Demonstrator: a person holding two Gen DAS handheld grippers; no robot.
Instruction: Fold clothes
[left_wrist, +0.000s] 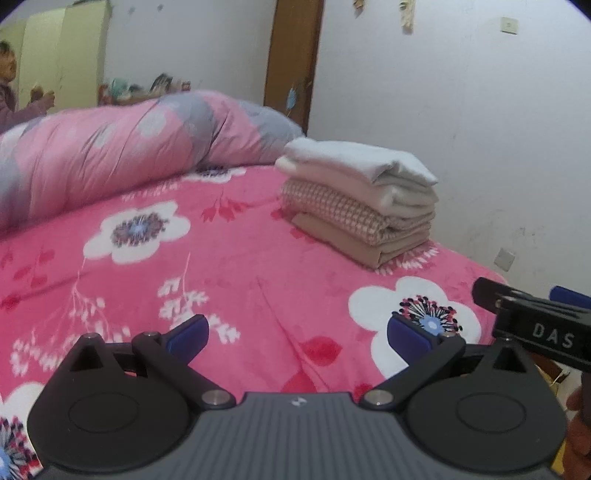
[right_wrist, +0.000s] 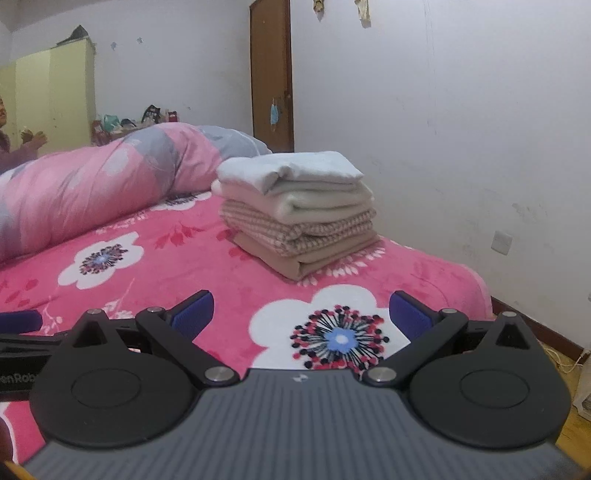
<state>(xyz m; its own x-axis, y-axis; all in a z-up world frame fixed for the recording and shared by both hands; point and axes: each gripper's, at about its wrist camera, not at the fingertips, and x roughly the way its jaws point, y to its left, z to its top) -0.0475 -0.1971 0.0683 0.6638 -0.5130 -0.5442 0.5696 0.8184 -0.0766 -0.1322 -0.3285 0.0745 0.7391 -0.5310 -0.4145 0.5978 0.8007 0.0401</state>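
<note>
Both claws hang over the near edge of the bed, jaws spread apart and holding nothing. Left claw (left_wrist: 297, 332) hovers above the pink floral bedspread (left_wrist: 229, 258), where no loose garment lies between its blue pads. Far left, a rolled quilt (left_wrist: 122, 147) runs along the bed's far side. Right claw (right_wrist: 301, 312) sits just beside the left one (its black body shows at the right edge of the left view), above a big white flower print.

The stack of folded clothes (right_wrist: 299, 210) lies ahead of both claws, toward the far right of the bed near the wall (right_wrist: 461, 129), its long axis slanting from far left to near right. I judge the right claw nearer to it. No unfolded clothing is visible, so the folding looks done or awaits another piece.
</note>
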